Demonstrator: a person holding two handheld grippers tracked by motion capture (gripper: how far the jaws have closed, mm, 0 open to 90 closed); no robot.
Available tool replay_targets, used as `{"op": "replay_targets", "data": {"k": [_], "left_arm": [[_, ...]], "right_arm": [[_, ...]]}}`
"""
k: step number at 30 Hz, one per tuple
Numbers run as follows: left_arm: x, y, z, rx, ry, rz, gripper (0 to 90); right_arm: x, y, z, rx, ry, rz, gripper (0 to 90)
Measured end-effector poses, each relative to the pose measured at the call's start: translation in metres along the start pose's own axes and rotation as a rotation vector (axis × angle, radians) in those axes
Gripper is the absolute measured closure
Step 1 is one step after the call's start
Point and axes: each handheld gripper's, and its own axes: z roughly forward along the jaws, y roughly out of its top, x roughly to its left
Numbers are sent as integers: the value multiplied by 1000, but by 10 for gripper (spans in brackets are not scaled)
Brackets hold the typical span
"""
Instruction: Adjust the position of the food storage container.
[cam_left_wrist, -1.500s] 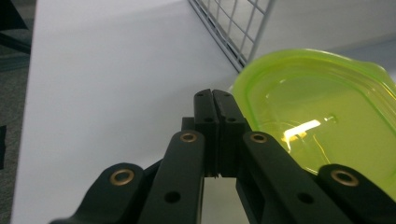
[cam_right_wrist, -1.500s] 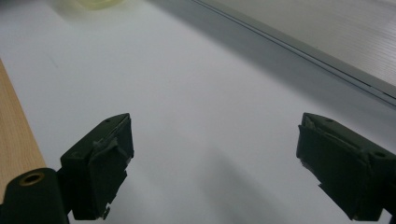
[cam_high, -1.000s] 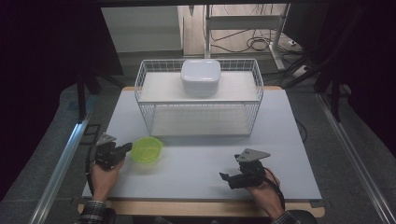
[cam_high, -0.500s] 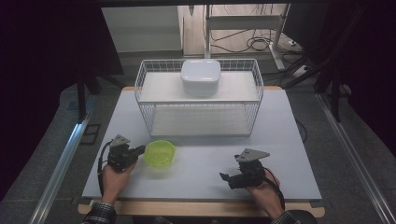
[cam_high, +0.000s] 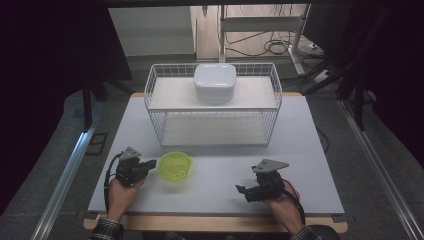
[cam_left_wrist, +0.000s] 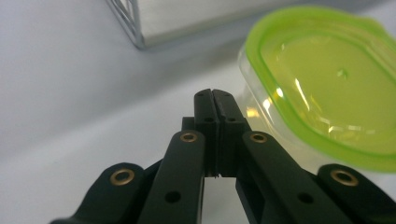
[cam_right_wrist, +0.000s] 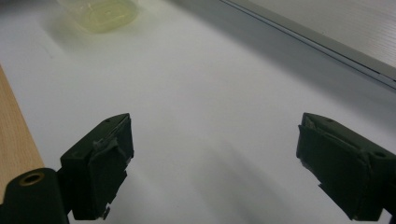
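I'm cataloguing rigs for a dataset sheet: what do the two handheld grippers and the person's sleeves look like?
Both the left gripper and the right gripper are black, each topped by a grey three-cornered plate and trailing a black cable. Their linkage arms carry brass-coloured rivets; the jaws end in flat black pads. The person's cuffs look plaid.

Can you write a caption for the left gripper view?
Closed left gripper beside a green-lidded container on the table.

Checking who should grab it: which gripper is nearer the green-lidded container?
Left. The left gripper, jaws shut, sits right beside the green-lidded container; the right gripper, jaws open, is well off across the table.
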Motion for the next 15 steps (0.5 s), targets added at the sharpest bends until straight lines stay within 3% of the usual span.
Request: {"op": "replay_targets", "data": {"k": [9,15], "left_arm": [[-7,-2,12,51,-97,25,896],[-14,1,20,47,-150,40,896]], "right_arm": [[0,0,0,-5,-5,-4,114],[1,0,0,-4,-5,-5,114]]}}
